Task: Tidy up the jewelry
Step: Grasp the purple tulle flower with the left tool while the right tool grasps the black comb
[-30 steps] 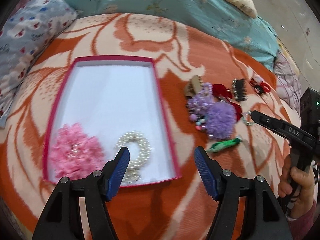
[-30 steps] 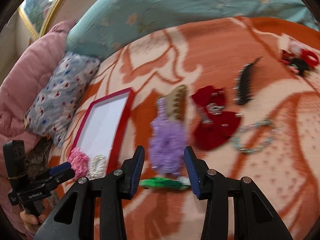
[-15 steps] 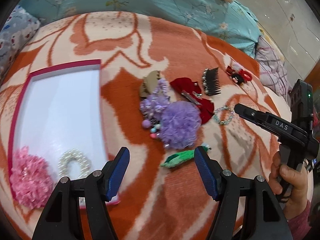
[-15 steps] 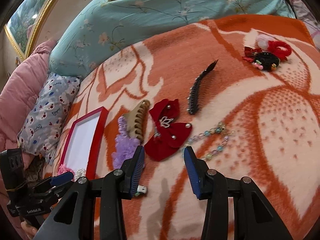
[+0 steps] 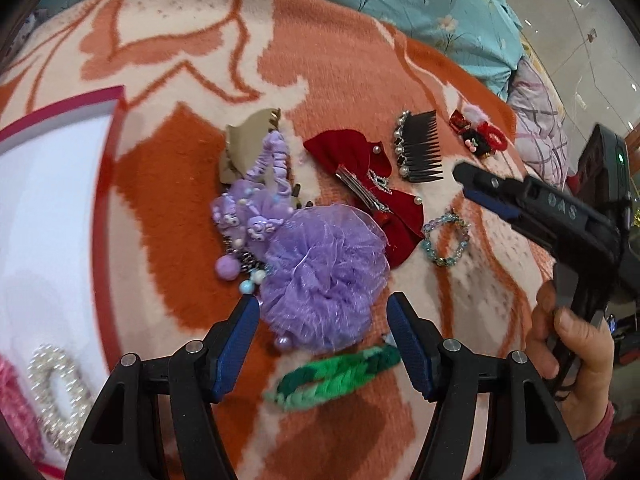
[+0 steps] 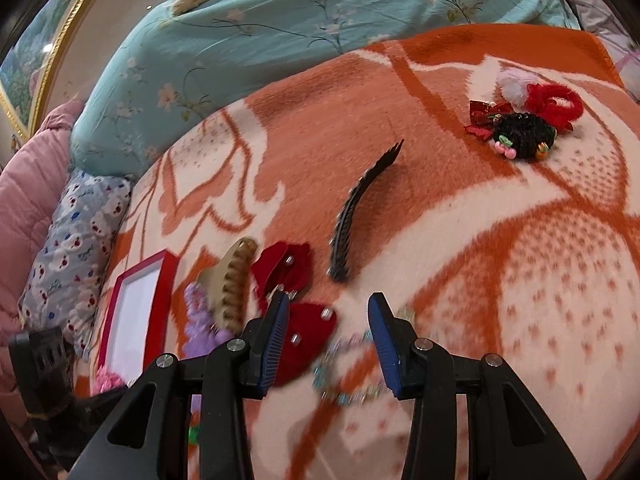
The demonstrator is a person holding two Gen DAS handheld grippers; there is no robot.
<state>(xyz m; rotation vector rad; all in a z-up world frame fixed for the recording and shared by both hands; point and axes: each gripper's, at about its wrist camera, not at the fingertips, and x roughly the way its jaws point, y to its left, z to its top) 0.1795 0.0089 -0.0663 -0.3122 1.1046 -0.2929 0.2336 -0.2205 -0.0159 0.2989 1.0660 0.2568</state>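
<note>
On the orange patterned blanket lies a cluster of hair pieces. My left gripper (image 5: 322, 304) is open, its blue pads on either side of a purple tulle scrunchie (image 5: 324, 264) without touching it. A green braided clip (image 5: 340, 376) lies just below. Behind are a purple charm tie (image 5: 256, 208), a tan claw clip (image 5: 244, 144), a red bow clip (image 5: 360, 176), a black comb (image 5: 420, 148) and a bead bracelet (image 5: 444, 238). My right gripper (image 6: 329, 304) hangs open and empty over the bead bracelet (image 6: 352, 368), beside the red bow clip (image 6: 296, 320).
A red-rimmed white box (image 5: 104, 200) at the left holds a pearl scrunchie (image 5: 56, 384) and a pink one (image 5: 12, 400). Red and black hair ties (image 6: 524, 120) lie far right. A teal quilt (image 6: 280, 40) and pillows border the blanket. A hand (image 5: 576, 352) holds the right gripper.
My left gripper has moved right and down, from over the box to over the purple scrunchie. My right gripper has shifted right from the purple scrunchie to the bracelet. Both stay open.
</note>
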